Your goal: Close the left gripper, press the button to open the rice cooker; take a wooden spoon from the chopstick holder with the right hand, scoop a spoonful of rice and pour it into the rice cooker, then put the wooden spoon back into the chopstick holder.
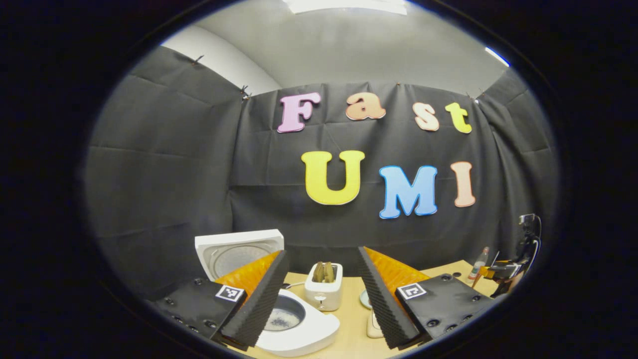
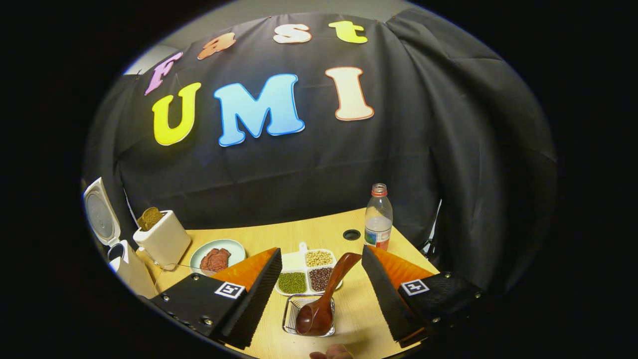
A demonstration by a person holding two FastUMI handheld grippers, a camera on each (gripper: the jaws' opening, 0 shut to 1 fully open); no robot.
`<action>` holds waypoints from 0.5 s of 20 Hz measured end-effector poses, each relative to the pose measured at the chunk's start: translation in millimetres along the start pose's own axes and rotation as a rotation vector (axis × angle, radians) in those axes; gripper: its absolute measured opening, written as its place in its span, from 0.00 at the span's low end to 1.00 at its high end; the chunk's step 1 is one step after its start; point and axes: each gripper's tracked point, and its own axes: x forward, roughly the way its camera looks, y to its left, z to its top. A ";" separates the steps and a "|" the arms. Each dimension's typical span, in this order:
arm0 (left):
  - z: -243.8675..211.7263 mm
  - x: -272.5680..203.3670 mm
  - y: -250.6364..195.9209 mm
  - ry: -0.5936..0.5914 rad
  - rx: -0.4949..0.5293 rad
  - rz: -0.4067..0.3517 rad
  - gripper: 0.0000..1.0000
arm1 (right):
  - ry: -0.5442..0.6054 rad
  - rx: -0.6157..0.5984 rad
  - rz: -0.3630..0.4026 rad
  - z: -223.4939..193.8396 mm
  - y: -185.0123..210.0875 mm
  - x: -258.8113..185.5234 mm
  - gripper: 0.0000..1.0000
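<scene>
Both claws stood spread wide with nothing between their fingers. In the left gripper view, the left gripper (image 1: 319,304) hung over the white rice cooker (image 1: 299,324), whose round-lined lid (image 1: 239,252) stood raised behind it, a few grains lying in the inner pot (image 1: 283,314). A white toaster holding brown bread (image 1: 324,286) sat just beyond. In the right gripper view, the right gripper (image 2: 319,299) hovered above the light wooden table (image 2: 299,234), where the dark brown wooden spoon (image 2: 324,299) lay bowl-down in a small wire-mesh basket (image 2: 291,319), its handle leaning over a white divided dish of beans (image 2: 304,274). A plastic bottle with a red cap (image 2: 379,217) stood behind.
</scene>
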 end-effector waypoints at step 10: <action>32.9 73.1 73.2 -0.001 0.015 0.027 0.94 | -0.009 -0.005 0.030 0.9 9.8 -38.5 0.98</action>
